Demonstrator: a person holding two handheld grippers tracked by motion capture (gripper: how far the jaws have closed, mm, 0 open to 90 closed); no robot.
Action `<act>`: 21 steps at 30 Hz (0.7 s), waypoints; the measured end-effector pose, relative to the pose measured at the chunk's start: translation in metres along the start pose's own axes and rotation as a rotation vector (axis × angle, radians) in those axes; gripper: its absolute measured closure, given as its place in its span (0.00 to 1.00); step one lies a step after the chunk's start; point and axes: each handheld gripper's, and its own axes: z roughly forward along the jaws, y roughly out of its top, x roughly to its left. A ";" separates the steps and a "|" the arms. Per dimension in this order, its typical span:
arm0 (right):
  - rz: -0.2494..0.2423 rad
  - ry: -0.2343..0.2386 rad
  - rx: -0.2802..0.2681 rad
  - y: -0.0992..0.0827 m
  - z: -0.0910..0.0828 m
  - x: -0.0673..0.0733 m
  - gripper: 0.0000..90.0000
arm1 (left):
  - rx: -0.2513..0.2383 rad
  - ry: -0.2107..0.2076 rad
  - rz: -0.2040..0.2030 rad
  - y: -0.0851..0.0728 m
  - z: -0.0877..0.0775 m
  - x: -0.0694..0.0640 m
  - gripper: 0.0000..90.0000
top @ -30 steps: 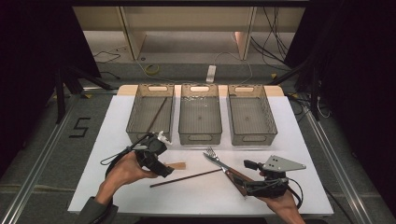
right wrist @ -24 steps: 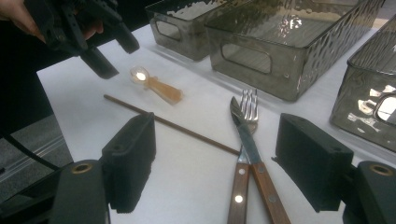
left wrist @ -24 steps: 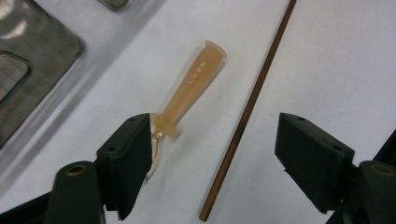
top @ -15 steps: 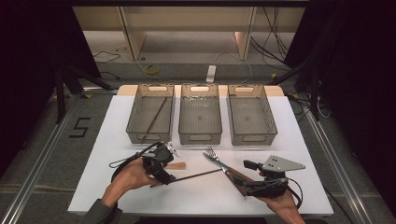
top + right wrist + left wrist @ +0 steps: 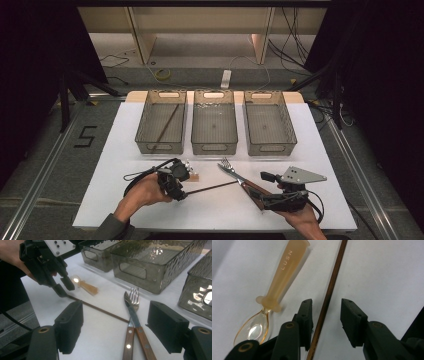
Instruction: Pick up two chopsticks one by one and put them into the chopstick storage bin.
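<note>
Near the table's (image 5: 100,150) front edge, the left gripper (image 5: 325,322) straddles a brown chopstick (image 5: 329,290) lying flat; its jaws have just been closing but stand clear of the stick, nothing clamped. A small amber spoon (image 5: 274,292) lies just beside it. The right gripper (image 5: 115,327), by the front right corner, hangs wide and empty over a knife (image 5: 136,322) and fork (image 5: 133,300).
</note>
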 end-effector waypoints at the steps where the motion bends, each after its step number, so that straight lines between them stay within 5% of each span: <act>1: -0.002 -0.001 0.005 0.000 0.000 0.000 0.33 | 0.002 -0.004 0.004 0.000 0.001 0.000 0.70; 21: 0.002 0.000 -0.001 0.000 0.000 -0.001 0.33 | 0.071 0.008 0.075 0.000 0.011 -0.002 0.88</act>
